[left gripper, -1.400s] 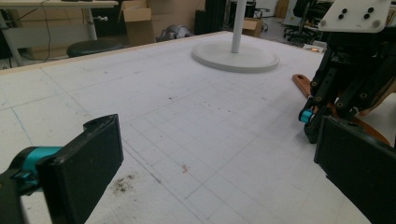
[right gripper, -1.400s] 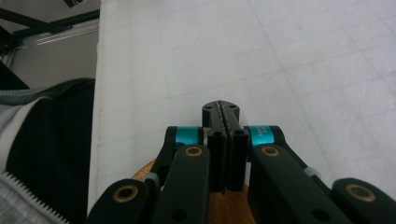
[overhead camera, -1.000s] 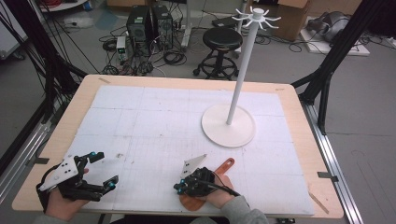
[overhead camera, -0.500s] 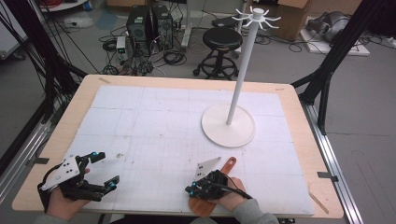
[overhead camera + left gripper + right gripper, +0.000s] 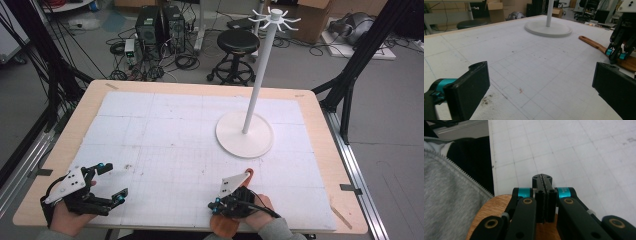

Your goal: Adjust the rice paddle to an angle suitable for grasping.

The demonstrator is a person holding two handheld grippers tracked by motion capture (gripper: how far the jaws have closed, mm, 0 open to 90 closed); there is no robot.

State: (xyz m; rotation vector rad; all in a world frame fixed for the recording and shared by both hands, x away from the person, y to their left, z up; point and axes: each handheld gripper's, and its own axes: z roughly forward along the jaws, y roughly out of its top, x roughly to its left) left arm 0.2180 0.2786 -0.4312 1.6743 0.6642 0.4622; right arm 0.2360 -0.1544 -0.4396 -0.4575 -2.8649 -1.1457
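My left gripper (image 5: 114,181) rests near the table's front left corner, held in a hand, jaws wide open with nothing between them (image 5: 539,82). My right gripper (image 5: 214,206) is at the front edge right of the middle, its tips pointing left. Its jaws are shut flat against each other (image 5: 542,178) with nothing between them. It sits right over a wooden paddle (image 5: 225,227) whose handle points toward the stand; whether it touches the wood I cannot tell. The paddle (image 5: 594,43) and the right gripper (image 5: 616,53) also show in the left gripper view.
A white hook stand (image 5: 245,134) with a tall pole stands on its round base at the right back of the white gridded mat (image 5: 175,130). The person's grey zipped sleeve (image 5: 446,185) is close beside the right gripper. The table's wooden rim (image 5: 320,150) frames the mat.
The right gripper has slid to the right along the front edge, and the paddle's broad end looks shifted right with it. The left gripper has stayed put.
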